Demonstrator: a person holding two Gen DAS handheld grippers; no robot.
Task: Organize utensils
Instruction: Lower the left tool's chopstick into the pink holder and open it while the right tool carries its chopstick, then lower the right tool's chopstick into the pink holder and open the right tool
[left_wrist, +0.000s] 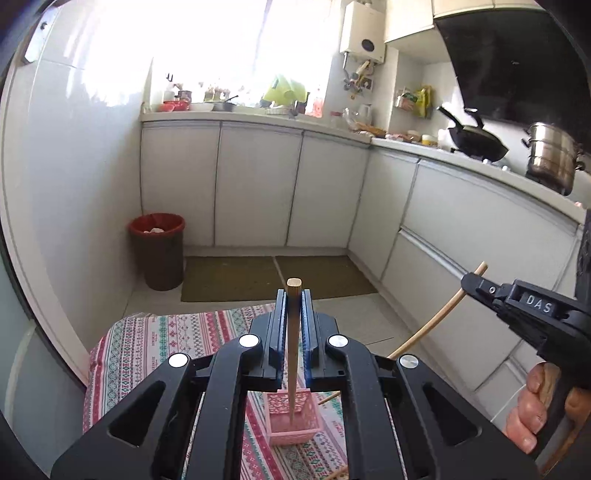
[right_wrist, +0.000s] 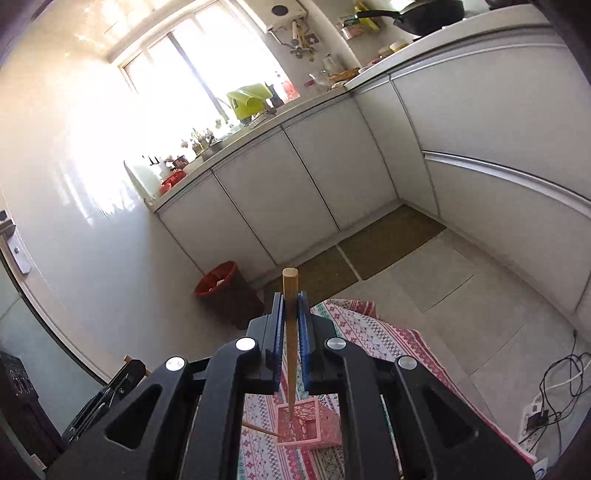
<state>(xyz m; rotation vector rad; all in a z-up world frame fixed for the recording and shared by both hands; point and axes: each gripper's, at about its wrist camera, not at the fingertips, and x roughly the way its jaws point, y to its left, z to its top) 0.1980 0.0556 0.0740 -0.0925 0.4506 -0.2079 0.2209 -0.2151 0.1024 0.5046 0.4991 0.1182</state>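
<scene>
My left gripper (left_wrist: 294, 295) is shut on a wooden chopstick (left_wrist: 293, 343) held upright, its thin tip pointing down into a small pink lattice basket (left_wrist: 293, 424) on the patterned tablecloth (left_wrist: 155, 343). My right gripper (right_wrist: 291, 306) is shut on a second wooden chopstick (right_wrist: 290, 350), also upright, its tip over the pink basket (right_wrist: 308, 424). The right gripper also shows in the left wrist view (left_wrist: 476, 282), to the right, with its chopstick (left_wrist: 439, 317) slanting down toward the basket. Another chopstick (right_wrist: 260, 428) lies beside the basket.
The cloth-covered table's far edge (right_wrist: 354, 306) drops to a tiled floor. A red-lined bin (left_wrist: 159, 251) stands by the white wall. White cabinets (left_wrist: 258, 184) run along the back and right. A wok (left_wrist: 476, 142) and steel pot (left_wrist: 552, 157) sit on the counter. Cables (right_wrist: 557, 387) lie at right.
</scene>
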